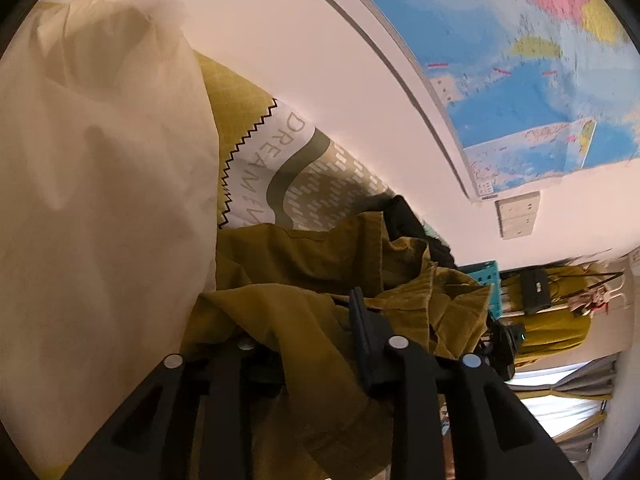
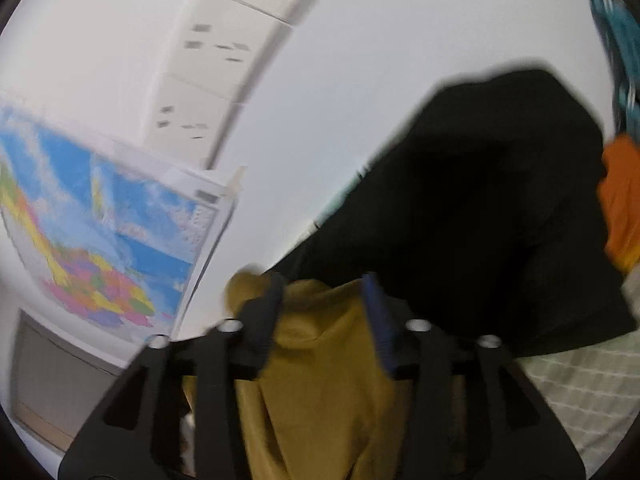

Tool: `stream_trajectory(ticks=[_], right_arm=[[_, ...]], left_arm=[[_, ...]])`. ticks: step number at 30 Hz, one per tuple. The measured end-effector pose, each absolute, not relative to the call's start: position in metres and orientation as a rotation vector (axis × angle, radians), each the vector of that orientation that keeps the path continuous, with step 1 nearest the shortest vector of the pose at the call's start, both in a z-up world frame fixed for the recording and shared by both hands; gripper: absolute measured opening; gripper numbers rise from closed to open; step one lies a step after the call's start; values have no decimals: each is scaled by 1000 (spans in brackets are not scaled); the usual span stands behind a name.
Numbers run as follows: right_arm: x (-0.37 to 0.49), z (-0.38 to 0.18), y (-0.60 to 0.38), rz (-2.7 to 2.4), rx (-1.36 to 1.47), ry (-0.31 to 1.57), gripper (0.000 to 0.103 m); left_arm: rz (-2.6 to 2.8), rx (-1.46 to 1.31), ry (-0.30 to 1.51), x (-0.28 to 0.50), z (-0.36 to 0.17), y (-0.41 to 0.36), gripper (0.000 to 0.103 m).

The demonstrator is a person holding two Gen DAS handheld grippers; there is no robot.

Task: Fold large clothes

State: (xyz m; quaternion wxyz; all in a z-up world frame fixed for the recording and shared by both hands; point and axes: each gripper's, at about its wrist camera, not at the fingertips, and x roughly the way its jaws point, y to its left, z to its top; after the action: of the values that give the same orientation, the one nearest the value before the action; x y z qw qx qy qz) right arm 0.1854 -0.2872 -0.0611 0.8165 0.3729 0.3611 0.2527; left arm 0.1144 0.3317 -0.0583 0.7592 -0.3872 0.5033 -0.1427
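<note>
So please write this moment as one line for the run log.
left gripper: over mustard garment, grip unclear | right gripper: open, mustard garment between fingers | black garment: behind | fold: not done

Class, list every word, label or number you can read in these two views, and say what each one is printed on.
"DREAM" on the white patch of the patterned bedding; the word below it is partly hidden.
World map: print too small and blurred to read.
White cabinet: labels blurred, unreadable.
</note>
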Motion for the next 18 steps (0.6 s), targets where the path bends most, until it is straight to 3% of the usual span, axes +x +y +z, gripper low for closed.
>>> stream_trajectory(ticks=[3,6,9,11,13,18], right_arm=[[147,-25,-261,591,557,662,69],[114,-12,-205,665,259,650,68],[109,-31,-152,641,-12,696,54],[121,-52,-137,606,-80,749,22],[140,-71,-133,563,-101,787,10],[161,-75,-160,496,56,783,5]], left_arm=[[-316,-851,1076,112,-57,331,32],[-317,-842,1042,109,-50,327,43],[-309,-831,1007,107,-41,324,57],[-319,-838,993,104,-35,323,64],[-325,-826,958,97,-25,324,66],[-261,-648,826,61,15,309,77]])
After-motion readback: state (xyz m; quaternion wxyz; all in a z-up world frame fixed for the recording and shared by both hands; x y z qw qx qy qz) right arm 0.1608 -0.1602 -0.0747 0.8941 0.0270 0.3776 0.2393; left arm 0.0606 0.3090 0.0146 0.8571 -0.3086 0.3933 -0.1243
